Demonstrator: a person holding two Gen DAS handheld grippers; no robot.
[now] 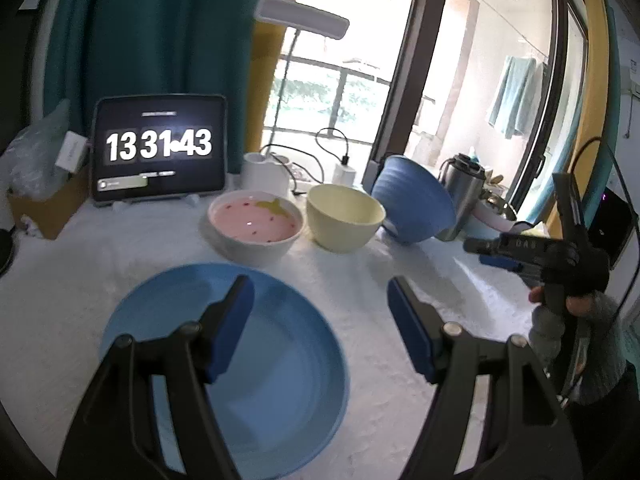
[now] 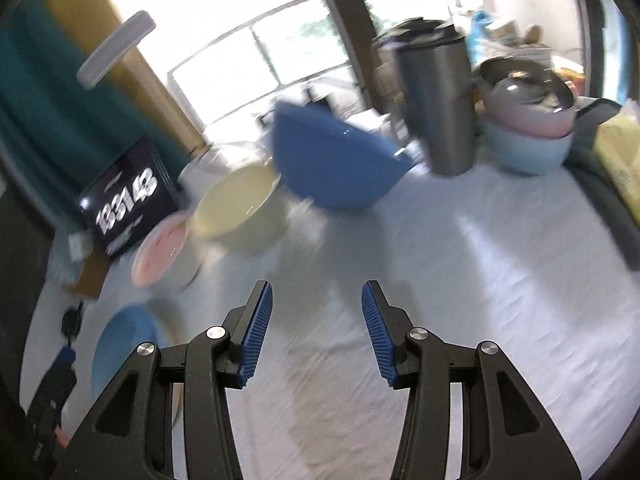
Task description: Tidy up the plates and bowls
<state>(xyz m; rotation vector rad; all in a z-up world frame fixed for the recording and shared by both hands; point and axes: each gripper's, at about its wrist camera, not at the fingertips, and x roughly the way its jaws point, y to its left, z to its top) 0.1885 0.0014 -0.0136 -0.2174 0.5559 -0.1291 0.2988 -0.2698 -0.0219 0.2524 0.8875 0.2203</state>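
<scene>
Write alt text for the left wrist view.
The open left gripper hovers over a light blue plate on a white table. Behind stand a pink bowl, a cream bowl and a tilted dark blue bowl.

A light blue plate (image 1: 256,360) is lying flat on the white cloth, nearest the left camera. At its twelve o'clock a pink-lined white bowl (image 1: 256,228) is sitting upright. At that bowl's three o'clock a cream bowl (image 1: 344,216) is standing upright, and further along a dark blue bowl (image 1: 414,200) is tipping on its side.
</scene>
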